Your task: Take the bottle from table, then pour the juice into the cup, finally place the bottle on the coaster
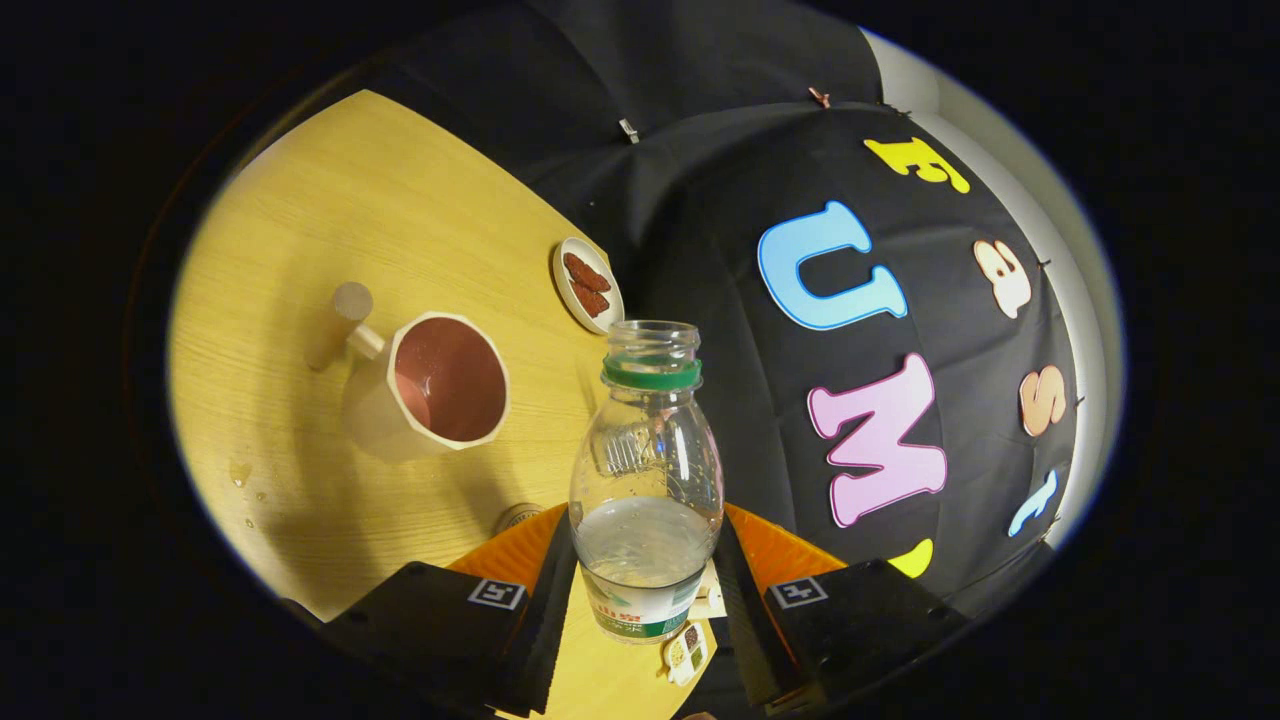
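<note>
My gripper (pixel 645 575) is shut on a clear plastic bottle (pixel 647 470), both fingers pressing its lower body at the label. The bottle has no cap, a green neck ring, and clear liquid filling roughly its lower third. It is lifted above the wooden table (pixel 330 230), and the whole view is tilted. A beige mug (pixel 430 385) with a dark red inside and a little liquid at its bottom stands on the table, left of the bottle's neck and beyond the fingers. A small round object (pixel 517 517) peeks out just beside the left finger.
A small white dish (pixel 587 284) with reddish pieces sits at the table's far edge beyond the mug. A pale wooden cylinder (pixel 340 320) stands just behind the mug's handle. A few drops (pixel 243 478) lie on the table near the mug. The black cloth wall rises right of the table.
</note>
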